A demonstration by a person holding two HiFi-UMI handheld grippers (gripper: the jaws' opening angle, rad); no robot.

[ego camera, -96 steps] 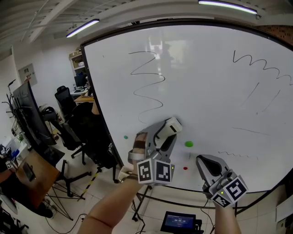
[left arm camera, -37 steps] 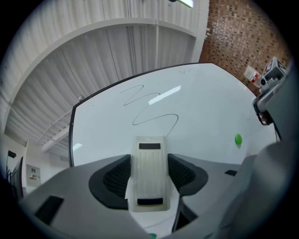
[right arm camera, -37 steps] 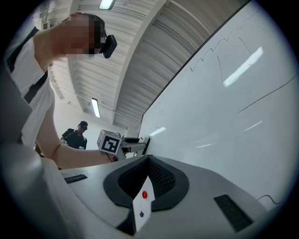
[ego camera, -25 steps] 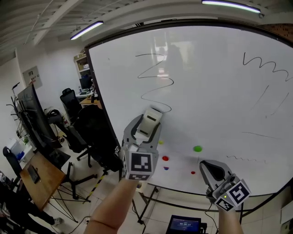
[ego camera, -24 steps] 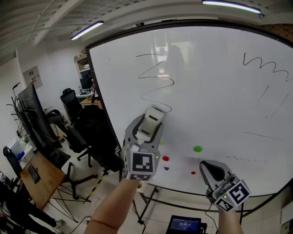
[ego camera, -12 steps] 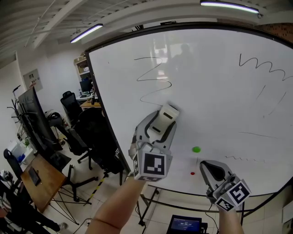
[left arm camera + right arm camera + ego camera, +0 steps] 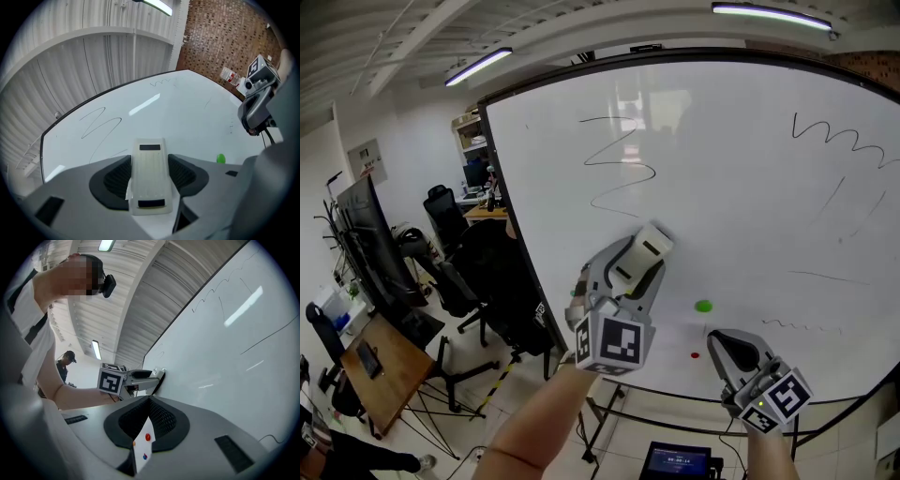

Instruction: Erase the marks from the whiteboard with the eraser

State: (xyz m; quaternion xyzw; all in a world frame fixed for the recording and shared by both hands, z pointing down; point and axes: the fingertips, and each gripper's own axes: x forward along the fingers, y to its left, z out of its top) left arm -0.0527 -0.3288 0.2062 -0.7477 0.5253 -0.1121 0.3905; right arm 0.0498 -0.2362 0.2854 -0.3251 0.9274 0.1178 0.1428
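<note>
The whiteboard (image 7: 741,216) fills the head view. Its marks are a black zigzag (image 7: 619,164) at upper left, a wavy line (image 7: 839,136) at upper right, thin strokes (image 7: 848,202) and a small squiggle (image 7: 787,325). My left gripper (image 7: 642,261) is shut on the white eraser (image 7: 643,251), pressed to the board below the zigzag. In the left gripper view the eraser (image 7: 149,178) sits between the jaws with the zigzag (image 7: 101,124) beyond. My right gripper (image 7: 724,345) hangs shut at lower right, off the marks; its jaws (image 7: 147,420) leave only a thin slit.
A green magnet (image 7: 703,306) and a red magnet (image 7: 694,355) stick to the board low down. Office chairs (image 7: 478,272), a monitor (image 7: 366,244) and a wooden desk (image 7: 370,361) stand to the left. A small screen (image 7: 675,459) lies on the floor under the board.
My left gripper has slid the eraser rightward along the board below the zigzag. The zigzag's lowest hook no longer shows in the head view. The right gripper has stayed put.
</note>
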